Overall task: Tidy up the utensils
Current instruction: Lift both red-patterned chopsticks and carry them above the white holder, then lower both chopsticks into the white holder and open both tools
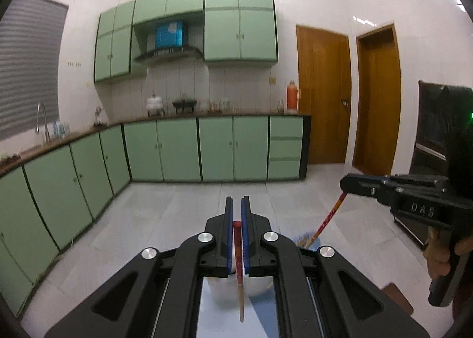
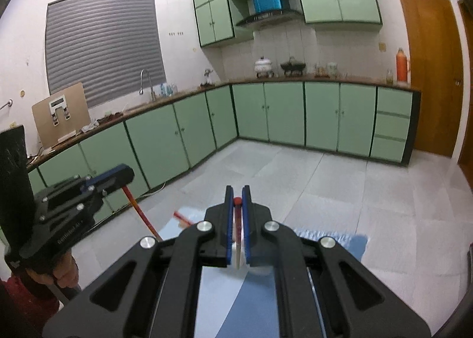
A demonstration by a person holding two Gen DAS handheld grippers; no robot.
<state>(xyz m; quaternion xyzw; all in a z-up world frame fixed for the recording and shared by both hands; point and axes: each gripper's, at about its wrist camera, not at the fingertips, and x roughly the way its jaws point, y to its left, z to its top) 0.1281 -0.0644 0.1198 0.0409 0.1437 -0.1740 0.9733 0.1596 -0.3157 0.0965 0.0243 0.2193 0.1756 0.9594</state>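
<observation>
My left gripper is shut on a chopstick with a red top end and a pale wooden lower end; it hangs down between the jaws. It also shows in the right wrist view, slanting down from the left gripper. My right gripper is shut on a second red-topped chopstick. In the left wrist view the right gripper is at the right with its chopstick slanting down. A white container lies below the left jaws, mostly hidden.
A blue and white mat lies under the grippers. Another red utensil rests near the mat's far edge. Green kitchen cabinets and a counter line the far walls. Two wooden doors stand at the right.
</observation>
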